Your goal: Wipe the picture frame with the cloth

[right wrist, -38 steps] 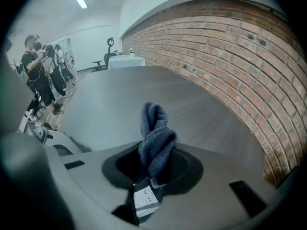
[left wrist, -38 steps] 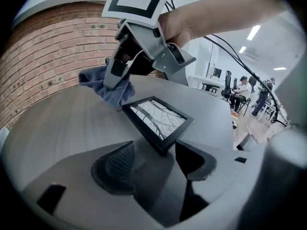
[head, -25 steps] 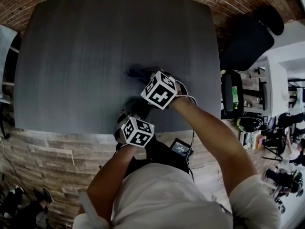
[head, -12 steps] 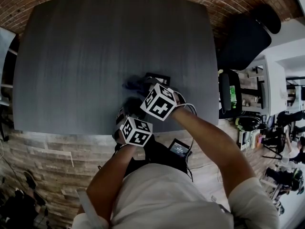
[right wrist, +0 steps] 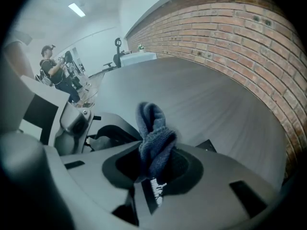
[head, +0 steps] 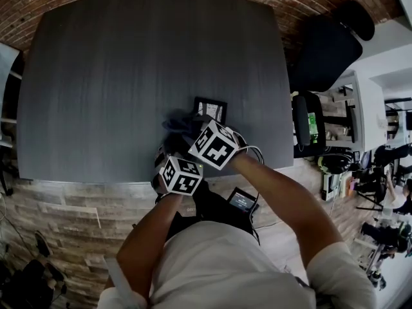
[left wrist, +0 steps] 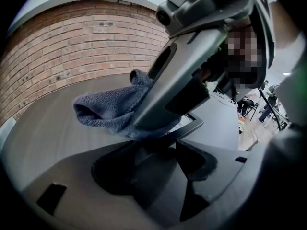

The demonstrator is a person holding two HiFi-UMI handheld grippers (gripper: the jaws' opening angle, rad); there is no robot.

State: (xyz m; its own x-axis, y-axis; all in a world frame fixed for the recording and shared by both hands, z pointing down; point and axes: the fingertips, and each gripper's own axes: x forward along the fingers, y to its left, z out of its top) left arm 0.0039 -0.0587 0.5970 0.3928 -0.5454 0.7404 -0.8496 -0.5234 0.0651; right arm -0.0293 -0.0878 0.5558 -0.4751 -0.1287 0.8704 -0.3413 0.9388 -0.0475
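Picture frame [head: 210,109]: dark rim round a pale picture, facing up toward my head camera. It sits on the near middle of the counter [head: 129,56], just beyond both tools. I cannot tell whether it lies flat or is tipped up.
Cloth [left wrist: 108,110]: blue-grey terry, bunched up. It is draped over the frame's left part and spills past it on that side.
Right tool [right wrist: 153,166]: jaws are pressed together on a fold of the cloth, which stands up between them. A sliver of the pale picture shows directly under the pinch, and a dark corner of the frame pokes out just to the right.
Left tool [left wrist: 160,158]: held low at the frame's near side. Its jaws are closed in on a dark slab that I read as the frame's near edge. The right tool's body crosses above it and bears down on the cloth.
Forearms: my operator's right forearm [head: 283,192] and left forearm [head: 151,237] reach in from the bottom of the head view. The right tool is slightly ahead of the left, and the two are close together.
Surroundings: a brick wall [left wrist: 72,47] runs behind the counter's far edge. A black office chair [head: 328,53] stands off the counter's far right corner.
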